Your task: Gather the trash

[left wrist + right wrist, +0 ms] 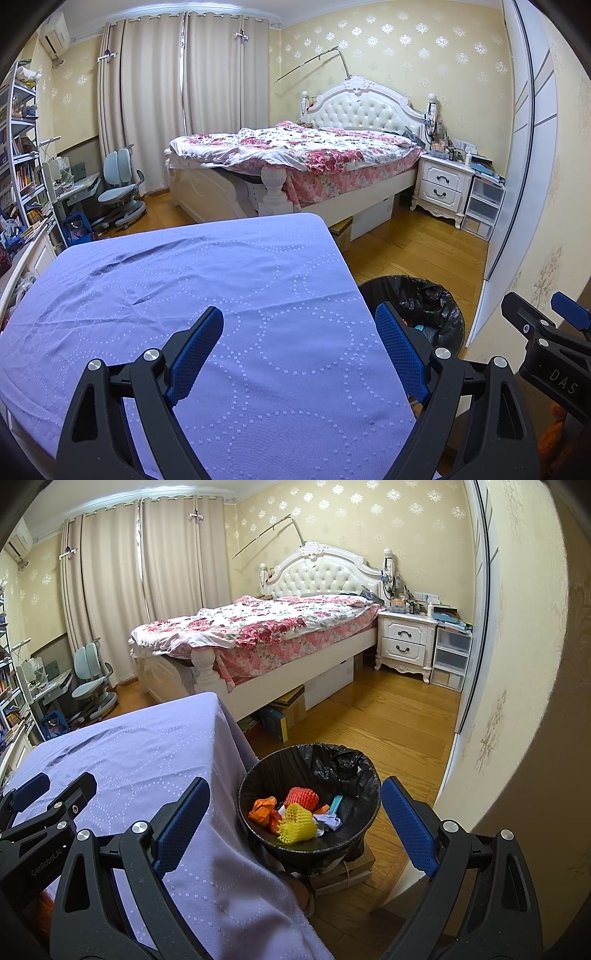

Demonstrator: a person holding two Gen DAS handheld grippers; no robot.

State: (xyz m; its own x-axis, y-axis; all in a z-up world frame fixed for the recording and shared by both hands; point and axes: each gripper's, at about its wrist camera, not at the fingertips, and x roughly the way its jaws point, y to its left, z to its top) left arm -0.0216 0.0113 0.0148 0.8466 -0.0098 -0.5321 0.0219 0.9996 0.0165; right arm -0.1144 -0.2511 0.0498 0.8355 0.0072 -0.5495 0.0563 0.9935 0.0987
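Here, the trash [295, 814], made up of orange, red and yellow foam nets and crumpled scraps, is seen inside the black-lined bin [364, 771] on the floor beside the lilac-covered counter [147, 760]. The right gripper [295, 823] is held above the bin, jaws spread and empty. The left gripper [299, 350] is held over the counter, jaws likewise spread.

Left gripper [299, 350] and right gripper [295, 825], jaws wide, empty.
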